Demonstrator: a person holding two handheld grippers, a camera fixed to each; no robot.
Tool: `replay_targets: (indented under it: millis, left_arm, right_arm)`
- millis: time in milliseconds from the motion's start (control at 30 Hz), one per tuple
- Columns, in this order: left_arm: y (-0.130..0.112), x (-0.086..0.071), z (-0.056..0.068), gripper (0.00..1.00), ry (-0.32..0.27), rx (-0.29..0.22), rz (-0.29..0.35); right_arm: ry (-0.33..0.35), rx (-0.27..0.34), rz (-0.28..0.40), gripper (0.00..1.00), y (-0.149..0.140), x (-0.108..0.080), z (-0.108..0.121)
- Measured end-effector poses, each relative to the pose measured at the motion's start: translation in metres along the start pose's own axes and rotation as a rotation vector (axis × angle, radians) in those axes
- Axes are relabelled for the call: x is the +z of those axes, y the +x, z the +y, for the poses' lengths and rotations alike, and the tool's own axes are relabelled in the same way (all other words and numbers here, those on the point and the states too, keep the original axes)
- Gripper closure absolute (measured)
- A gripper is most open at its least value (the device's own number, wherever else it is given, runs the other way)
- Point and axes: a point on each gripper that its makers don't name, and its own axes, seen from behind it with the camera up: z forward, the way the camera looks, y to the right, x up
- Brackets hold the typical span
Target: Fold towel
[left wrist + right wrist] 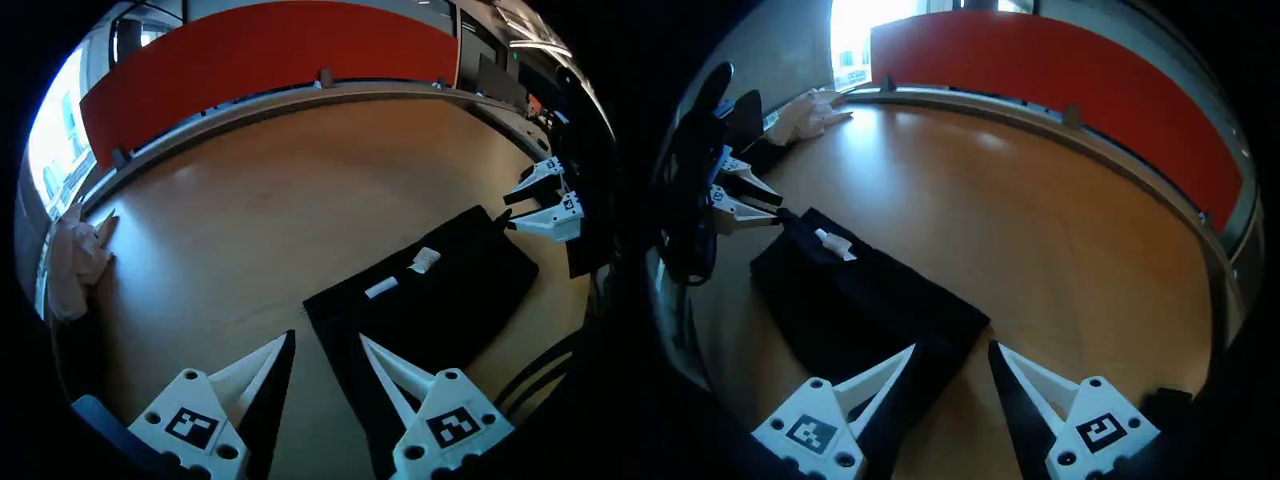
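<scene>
A black towel lies folded flat on the wooden table, with white tags on top. My left gripper is open at the towel's near corner, and cloth lies along the inside of its right finger. In the right gripper view the same towel reaches my right gripper, which is open with a corner of cloth between its fingertips. Each gripper shows far off in the other's view, at the opposite end of the towel: the right gripper and the left gripper.
A red partition runs along the table's far edge. A pale bundle of cloth sits at the table's corner near a bright window, seen again as the bundle. Bare wood stretches beyond the towel.
</scene>
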Motion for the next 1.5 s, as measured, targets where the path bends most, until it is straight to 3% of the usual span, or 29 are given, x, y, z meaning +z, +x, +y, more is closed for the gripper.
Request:
replay_targets:
  millis: [33, 167, 200, 300, 867, 1500]
  left_arm:
    - [0.0, -0.001, -0.001, 0.51, -0.001, -0.004, 0.002]
    - [0.0, -0.005, -0.002, 0.07, -0.008, -0.022, 0.003]
    - [-0.001, -0.006, -0.003, 0.05, -0.008, -0.027, 0.002]
    - [-0.004, -0.007, -0.005, 0.02, -0.003, -0.042, -0.001]
    - [-0.013, -0.024, 0.001, 0.02, -0.006, -0.079, 0.012]
    - [-0.065, -0.062, 0.005, 0.01, 0.048, -0.194, 0.004]
  right_arm:
    - [-0.001, 0.0, 0.002, 0.31, 0.0, -0.001, 0.001]
    - [-0.013, 0.003, 0.007, 0.09, 0.0, -0.004, 0.004]
    - [-0.017, 0.005, 0.008, 0.02, 0.0, -0.005, 0.005]
    - [-0.023, 0.009, 0.01, 0.0, -0.002, -0.007, 0.007]
    - [0.011, 0.024, 0.025, 0.0, -0.011, -0.027, -0.014]
    - [0.021, 0.042, 0.037, 0.0, -0.039, -0.061, -0.034]
